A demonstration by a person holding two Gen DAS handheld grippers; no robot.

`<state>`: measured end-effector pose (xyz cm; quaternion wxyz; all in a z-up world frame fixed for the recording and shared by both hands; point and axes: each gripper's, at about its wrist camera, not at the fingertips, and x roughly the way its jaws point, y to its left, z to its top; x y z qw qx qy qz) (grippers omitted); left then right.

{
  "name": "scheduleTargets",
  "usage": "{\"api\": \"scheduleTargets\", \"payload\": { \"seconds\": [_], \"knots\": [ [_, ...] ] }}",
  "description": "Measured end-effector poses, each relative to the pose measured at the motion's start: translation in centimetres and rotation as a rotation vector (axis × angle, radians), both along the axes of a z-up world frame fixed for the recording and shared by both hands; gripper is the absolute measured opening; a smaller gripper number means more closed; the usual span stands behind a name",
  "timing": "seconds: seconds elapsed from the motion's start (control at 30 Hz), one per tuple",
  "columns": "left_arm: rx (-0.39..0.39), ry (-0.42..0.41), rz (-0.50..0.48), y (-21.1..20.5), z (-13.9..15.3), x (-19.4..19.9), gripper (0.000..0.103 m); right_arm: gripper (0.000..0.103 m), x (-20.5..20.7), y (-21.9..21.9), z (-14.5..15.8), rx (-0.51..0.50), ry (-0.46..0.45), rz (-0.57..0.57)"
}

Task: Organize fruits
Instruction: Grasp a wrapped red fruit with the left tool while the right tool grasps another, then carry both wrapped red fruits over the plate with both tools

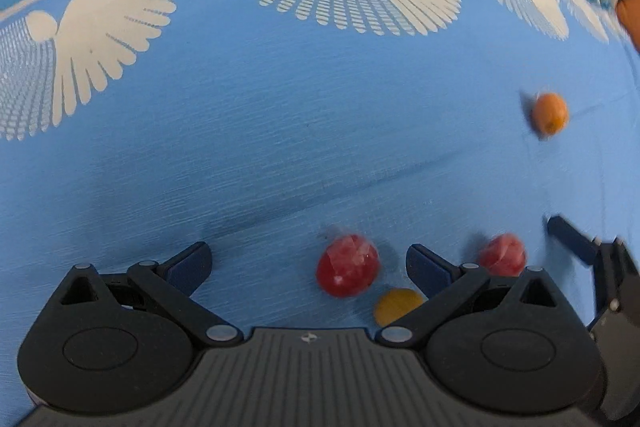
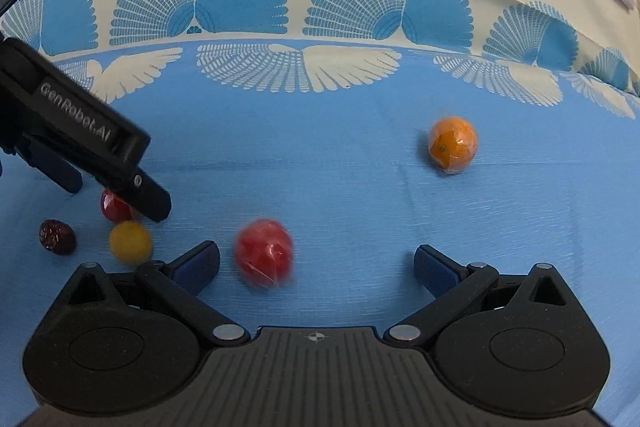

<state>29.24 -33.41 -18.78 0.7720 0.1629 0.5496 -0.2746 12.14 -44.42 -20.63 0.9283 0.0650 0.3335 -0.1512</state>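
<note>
The fruits are lying loose on the blue woven tablecloth with pale fan-shaped prints [image 2: 320,155], and no bowl, basket or tray is showing in either view, so there is nothing to report as filled or unfilled. Judging from that, the sorting is looking barely begun or only half gathered: four small fruits are sitting toward the lower left of the right wrist view, while one is lying well apart.

In the right wrist view, the round orange citrus fruit wrapped in clear film [image 2: 453,144] is resting alone at centre right. The larger red round fruit in shiny film [image 2: 264,253] is lying at lower centre, just ahead of the right gripper [image 2: 316,265], whose jaws are standing wide open and holding nothing. At lower left, the small yellow round fruit [image 2: 130,242] is sitting just beside a smaller glossy red fruit [image 2: 114,207], with a dark wrinkled maroon fruit [image 2: 57,236] near them.

The left gripper [image 1: 308,267] is hovering over that cluster with its jaws spread open and empty; in its own view, a red fruit is lying between its fingers without being touched by them.

What is probably remaining is bringing the lone orange fruit, and perhaps the larger red one, to the group.
</note>
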Motion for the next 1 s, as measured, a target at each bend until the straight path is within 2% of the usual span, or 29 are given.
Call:
{"api": "scheduleTargets", "payload": {
  "seconds": [0.03,0.07,0.1,0.17,0.33,0.53,0.63,0.73,0.83,1.0],
  "knots": [
    [0.018,-0.019,-0.013,-0.1,0.1,-0.4,0.097,0.093,-0.1,0.0,0.1,0.006,-0.004,0.0],
    [0.046,-0.051,-0.027,-0.3,0.2,-1.0,0.084,0.06,-0.4,0.0,0.3,0.004,-0.019,-0.008],
    [0.053,-0.082,-0.042,-0.4,0.5,-1.5,0.064,0.03,-0.6,-0.1,0.6,0.02,-0.038,0.01],
    [-0.009,-0.067,-0.086,-0.2,1.5,-2.0,0.029,0.03,-0.8,-0.4,1.0,0.04,-0.054,0.004],
    [-0.026,-0.125,-0.083,0.1,3.7,-2.4,0.029,0.03,-1.6,-2.1,0.8,0.04,-0.08,-0.099],
    [-0.042,-0.201,0.011,4.3,9.6,-4.8,0.029,0.03,-3.0,-4.1,1.1,0.006,-0.092,-0.235],
    [0.014,-0.275,0.05,7.8,13.0,-8.4,0.029,0.03,-4.6,-4.9,2.8,0.011,-0.09,-0.314],
    [0.035,-0.298,0.11,12.0,15.4,-11.8,0.029,0.03,-8.3,-4.5,6.4,0.075,-0.155,-0.353],
    [0.017,-0.278,0.179,16.2,17.1,-14.7,0.029,0.03,-13.2,-2.0,10.3,0.097,-0.191,-0.315],
    [-0.02,-0.215,0.269,22.6,18.1,-20.2,0.029,0.03,-19.4,4.1,14.6,0.087,-0.176,-0.157]
  ]
}}
